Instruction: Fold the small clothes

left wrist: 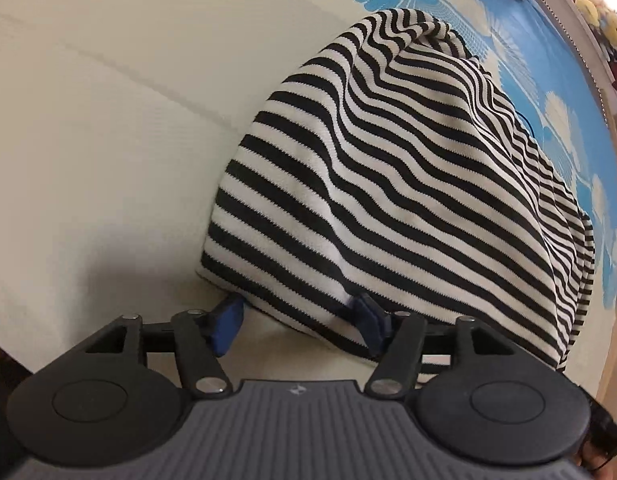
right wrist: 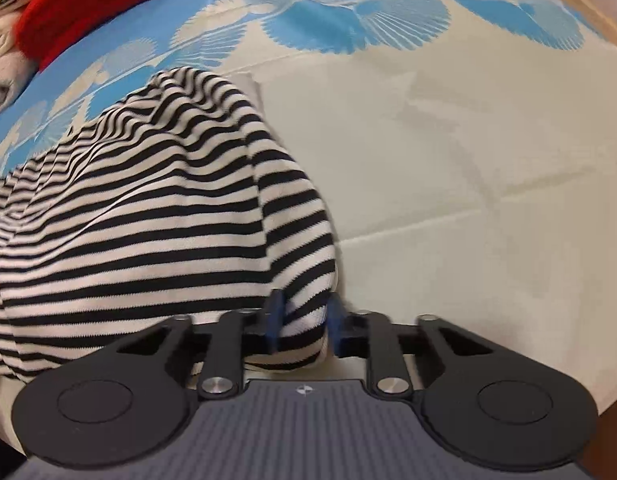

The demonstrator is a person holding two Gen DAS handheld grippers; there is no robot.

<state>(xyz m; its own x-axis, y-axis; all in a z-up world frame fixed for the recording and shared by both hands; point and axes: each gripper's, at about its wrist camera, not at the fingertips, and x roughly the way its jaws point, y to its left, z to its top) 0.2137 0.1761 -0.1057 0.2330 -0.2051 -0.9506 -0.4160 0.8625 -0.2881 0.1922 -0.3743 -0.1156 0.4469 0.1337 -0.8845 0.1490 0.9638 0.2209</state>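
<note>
The striped garment point(right wrist: 148, 208) runs off the picture's left edge beside the right tool point(right wrist: 304, 322), which is motion-blurred. Far ahead of it, a red item point(right wrist: 88, 4) is cropped at the top. The garment hem hides the left tool's point(left wrist: 298, 322) right fingertip point(left wrist: 366, 314).

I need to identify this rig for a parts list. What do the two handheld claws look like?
Both look alike: the left claw and right claw have blue pads on black linkage arms with silver pivot pins, two round black discs, and a grey ribbed body bearing a small emblem.
</note>
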